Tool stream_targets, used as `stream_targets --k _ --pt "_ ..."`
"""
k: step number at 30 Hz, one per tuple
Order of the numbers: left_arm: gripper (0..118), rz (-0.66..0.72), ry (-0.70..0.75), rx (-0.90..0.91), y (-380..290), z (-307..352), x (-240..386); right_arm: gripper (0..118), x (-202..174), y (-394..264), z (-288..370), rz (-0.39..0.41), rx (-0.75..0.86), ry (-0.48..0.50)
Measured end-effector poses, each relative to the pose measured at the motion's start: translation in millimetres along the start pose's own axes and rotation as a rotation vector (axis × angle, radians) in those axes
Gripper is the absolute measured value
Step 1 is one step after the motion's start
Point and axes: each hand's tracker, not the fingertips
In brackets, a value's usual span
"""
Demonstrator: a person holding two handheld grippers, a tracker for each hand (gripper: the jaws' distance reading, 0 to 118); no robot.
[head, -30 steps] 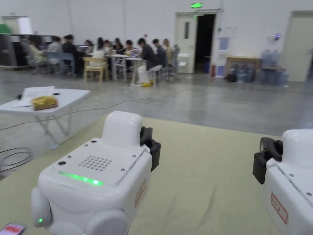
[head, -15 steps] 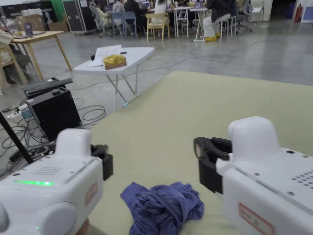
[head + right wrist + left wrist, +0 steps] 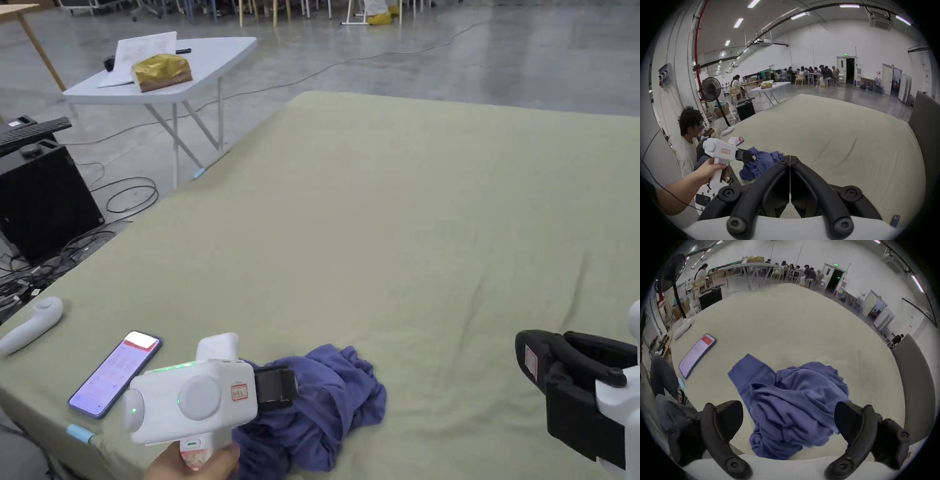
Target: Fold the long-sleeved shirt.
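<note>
A blue long-sleeved shirt lies crumpled in a heap near the front edge of the olive-green sheet. My left gripper hovers at the heap's left side, pointing right. In the left gripper view its jaws stand wide open, with the shirt spread below and between them, untouched. My right gripper is at the lower right, well away from the heap. Its jaws are pressed together and empty in the right gripper view, where the shirt and the left gripper lie ahead to the left.
A phone with a lit screen and a white handle-shaped object lie on the sheet's front left corner. Beside the bed are a black computer case, floor cables and a white folding table. A seated person is at the left.
The head camera has tipped down onto the bed. My left gripper has dropped to the shirt's left side and turned sideways. The right gripper now sits farther right of the heap.
</note>
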Motion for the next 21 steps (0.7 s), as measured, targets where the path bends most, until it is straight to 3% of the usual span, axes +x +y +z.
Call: stream_targets --k 1,3,8,11,13,15,21 --pt "101 -0.006 0.013 -0.056 3 -6 -2 3 3 -2 0 -0.01 -0.008 -0.004" --pt "19 0.012 -0.022 -0.088 8 -15 -1 3 8 -5 1 -0.033 -0.028 -0.005" --pt "17 0.024 -0.027 -0.113 29 -4 10 3 18 -8 17 -0.062 -0.026 -0.054" --pt "18 0.089 -0.205 0.04 61 70 45 3 30 -6 37 -0.119 0.009 -0.063" --pt "18 0.033 -0.316 0.155 87 126 83 3 35 -4 53 -0.143 0.036 -0.066" --pt "18 -0.119 -0.321 0.247 109 184 140 3 42 0 69 -0.164 0.065 -0.082" --pt "17 -0.282 -0.561 0.388 152 307 266 3 60 8 124 -0.21 0.173 -0.171"
